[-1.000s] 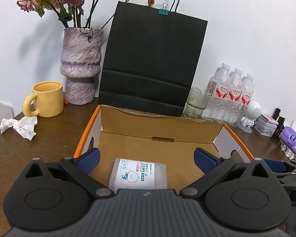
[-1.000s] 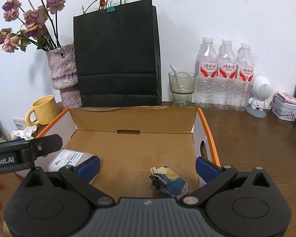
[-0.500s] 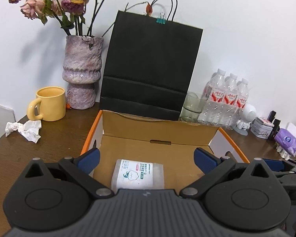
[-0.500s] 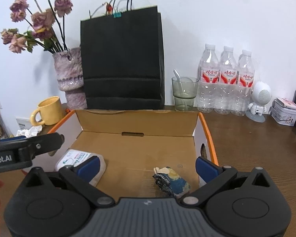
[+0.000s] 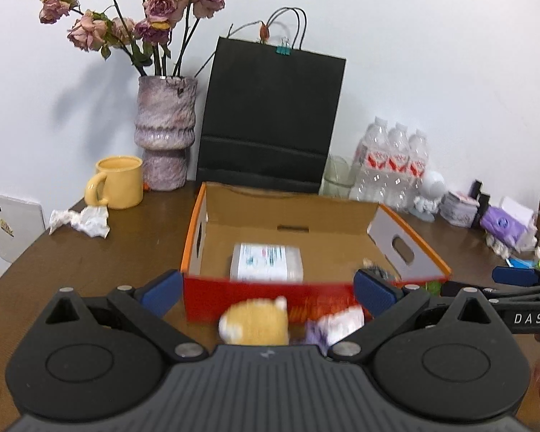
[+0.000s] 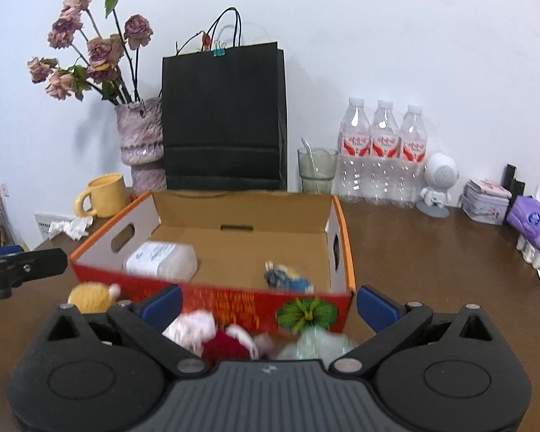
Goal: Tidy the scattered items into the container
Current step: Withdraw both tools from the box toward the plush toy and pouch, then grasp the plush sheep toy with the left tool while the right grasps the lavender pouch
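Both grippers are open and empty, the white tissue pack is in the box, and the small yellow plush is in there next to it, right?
Not quite. The yellow plush is still outside the box, on the table against its red front wall, as the right wrist view shows. The rest holds: the white tissue pack lies inside, and the left gripper and right gripper are open and empty.

We read only "DAS" in white letters on the black arm of the right claw (image 5: 514, 276); the bottle labels (image 6: 382, 145) are too blurred to read.
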